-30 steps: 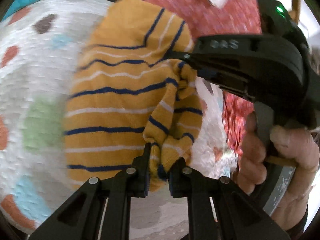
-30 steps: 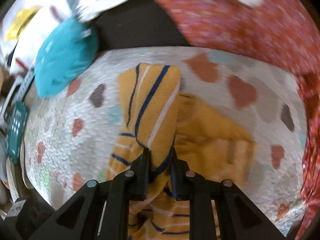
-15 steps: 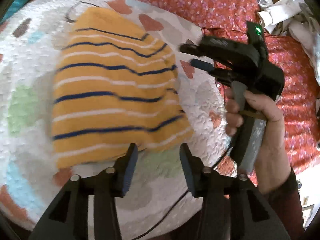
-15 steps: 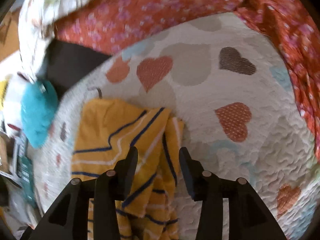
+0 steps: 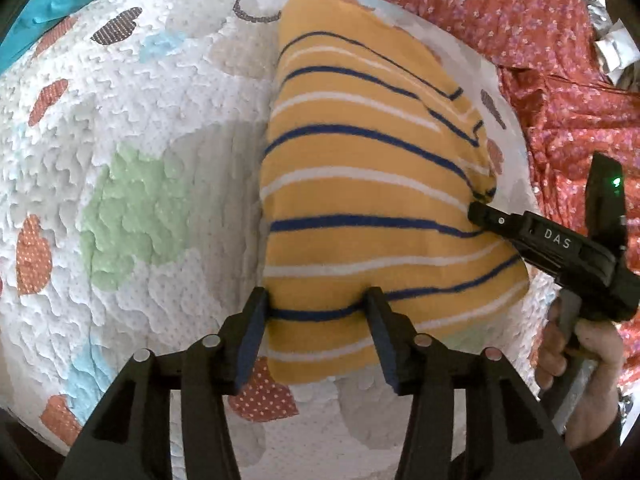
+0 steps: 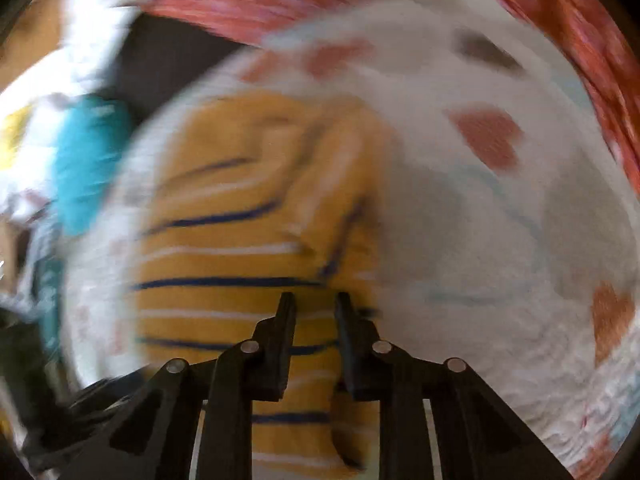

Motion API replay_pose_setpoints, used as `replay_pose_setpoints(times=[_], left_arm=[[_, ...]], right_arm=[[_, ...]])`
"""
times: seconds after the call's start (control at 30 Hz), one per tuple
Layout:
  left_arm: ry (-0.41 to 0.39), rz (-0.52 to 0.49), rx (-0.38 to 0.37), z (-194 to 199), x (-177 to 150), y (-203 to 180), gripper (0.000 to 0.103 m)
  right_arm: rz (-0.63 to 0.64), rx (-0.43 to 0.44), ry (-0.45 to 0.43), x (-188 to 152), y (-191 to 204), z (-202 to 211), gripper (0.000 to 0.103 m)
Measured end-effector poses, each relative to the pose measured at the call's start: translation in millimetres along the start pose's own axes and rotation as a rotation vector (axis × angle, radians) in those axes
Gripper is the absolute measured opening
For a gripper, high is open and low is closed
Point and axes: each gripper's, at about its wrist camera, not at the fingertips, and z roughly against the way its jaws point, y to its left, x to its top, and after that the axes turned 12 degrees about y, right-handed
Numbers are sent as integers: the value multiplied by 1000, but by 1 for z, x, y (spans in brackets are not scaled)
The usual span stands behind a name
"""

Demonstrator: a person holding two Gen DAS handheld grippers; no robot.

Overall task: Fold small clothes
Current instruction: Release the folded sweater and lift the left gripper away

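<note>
Left gripper (image 5: 316, 304) jaws apart, just been opening wider, tips pressing down on the near edge of one yellow striped garment (image 5: 372, 200), no pinch. Right gripper (image 6: 313, 306) jaws parted too, just opened, nothing clamped, fingers over the same garment's right edge in a blurred view. One garment only, lying folded flat on one white heart-print quilt (image 5: 132, 128). Red floral fabric (image 5: 552, 40) beyond, teal cloth (image 6: 86, 164) off left
</note>
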Motion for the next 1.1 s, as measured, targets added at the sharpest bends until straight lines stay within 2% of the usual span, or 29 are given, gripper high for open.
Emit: replay_pose_setpoints(times=[0.07,0.13,0.2,0.27,0.33,0.37,0.47,0.5,0.53,0.57,0.63,0.7,0.77,0.87,0.93,1.0,1.1], left_arm=[[-5,-17,-14,5,-7,3,50],[-12,-36,-18,13,-19,13,50],[-38,-52,9,22,-28,18,50],[-81,-69,61,31,-41,24,50],[-115,-67,115,29,-42,27,50],[-132,-65,142,29,-45,30,50],[-177,-60,229,31,-57,44,52],[-181,-54,236,31,-59,48,52],[-181,-43,234,30,-60,53,52],[-179,-30,225,31,-61,59,52],[-183,-7,205,32,-60,67,53],[-196,15,200,33,-58,73,54],[-197,32,186,35,-55,79,54],[-218,51,154,44,-56,84,54],[-258,39,167,53,-62,82,54],[-311,23,196,65,-72,79,54],[-379,16,256,81,-89,75,57]], right_arm=[[5,12,-22,-3,-4,8,47],[22,-32,-72,-6,2,24,47],[42,-89,-175,-7,13,49,47],[72,-55,-262,-16,29,71,47],[104,5,-286,-17,43,76,47],[135,47,-288,-19,57,74,47],[139,85,-225,-17,65,52,47],[99,94,-171,-11,61,34,50],[46,80,-96,-5,52,13,51],[4,78,-59,-3,42,-1,49],[-44,112,-99,-8,33,3,48],[-48,81,-125,-19,40,19,49],[24,22,-177,-39,61,38,52],[102,25,-197,-73,83,49,52],[100,14,-160,-89,85,34,52],[50,-21,-98,-108,68,7,51],[37,-12,-152,-127,59,7,50]])
